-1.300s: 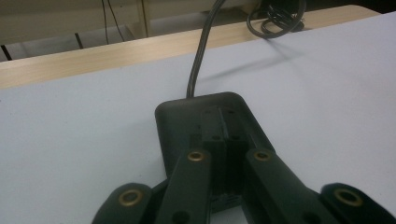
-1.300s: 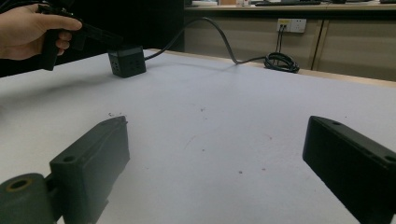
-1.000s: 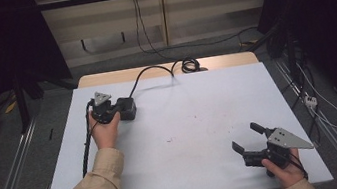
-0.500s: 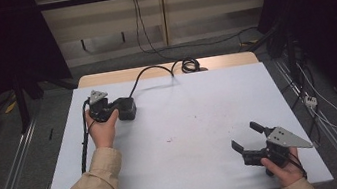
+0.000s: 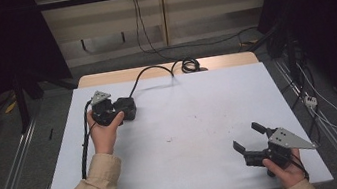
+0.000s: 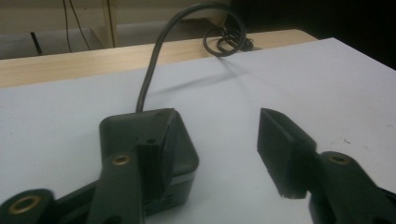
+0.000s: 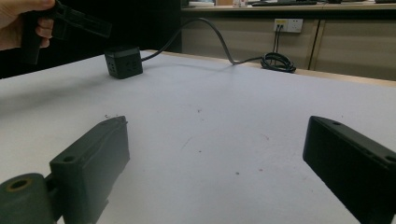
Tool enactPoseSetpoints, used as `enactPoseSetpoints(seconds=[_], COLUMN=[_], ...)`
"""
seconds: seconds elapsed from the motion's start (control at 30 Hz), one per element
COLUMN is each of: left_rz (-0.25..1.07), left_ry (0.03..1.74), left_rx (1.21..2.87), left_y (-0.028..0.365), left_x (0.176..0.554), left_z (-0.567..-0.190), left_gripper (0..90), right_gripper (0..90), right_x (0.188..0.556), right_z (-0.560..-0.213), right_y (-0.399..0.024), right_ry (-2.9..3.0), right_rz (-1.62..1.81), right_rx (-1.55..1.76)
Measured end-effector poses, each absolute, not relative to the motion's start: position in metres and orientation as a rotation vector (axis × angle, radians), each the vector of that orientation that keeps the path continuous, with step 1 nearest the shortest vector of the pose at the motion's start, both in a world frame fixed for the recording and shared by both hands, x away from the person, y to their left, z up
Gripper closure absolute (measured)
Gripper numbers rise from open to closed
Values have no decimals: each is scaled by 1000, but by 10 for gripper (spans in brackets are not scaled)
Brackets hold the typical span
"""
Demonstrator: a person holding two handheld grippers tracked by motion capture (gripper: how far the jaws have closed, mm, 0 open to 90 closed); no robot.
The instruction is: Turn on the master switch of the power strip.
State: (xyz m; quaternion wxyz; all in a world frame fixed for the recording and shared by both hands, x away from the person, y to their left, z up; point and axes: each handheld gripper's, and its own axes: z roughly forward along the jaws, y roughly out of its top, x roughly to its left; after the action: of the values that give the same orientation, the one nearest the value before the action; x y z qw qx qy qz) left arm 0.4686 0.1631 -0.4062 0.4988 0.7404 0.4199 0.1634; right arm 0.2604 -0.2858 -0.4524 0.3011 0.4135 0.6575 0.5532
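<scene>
At table's far left, left tool (image 6: 210,158) spread beside black cube (image 6: 154,140), cube partly hidden, right tool (image 5: 249,138) spread.

The white worktop (image 5: 200,120) was evenly and fairly brightly lit from above, while the room toward nine and three o'clock fell into near black. Shadows were soft: a faint one lay under the black cable (image 6: 154,70) in the left gripper view. That view was dim and grainy, with the near tongs blurred at six o'clock. In the right gripper view the near tongs were likewise soft, the far wall sharper.
</scene>
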Motion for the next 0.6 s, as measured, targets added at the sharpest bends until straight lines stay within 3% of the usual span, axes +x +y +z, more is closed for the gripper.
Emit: enactPoseSetpoints(seconds=[0.3, 0.6], left_rz=[338, 312], left_ry=[968, 911], left_rx=[1802, 1807], left_y=[154, 155], left_x=[456, 439], left_z=[-402, -402], left_gripper=[257, 171], right_gripper=[64, 64], right_x=[257, 256], right_z=[-452, -451], right_y=[-288, -289], right_ry=[1745, 1741], right_rz=[1459, 1452], right_rx=[1096, 1095])
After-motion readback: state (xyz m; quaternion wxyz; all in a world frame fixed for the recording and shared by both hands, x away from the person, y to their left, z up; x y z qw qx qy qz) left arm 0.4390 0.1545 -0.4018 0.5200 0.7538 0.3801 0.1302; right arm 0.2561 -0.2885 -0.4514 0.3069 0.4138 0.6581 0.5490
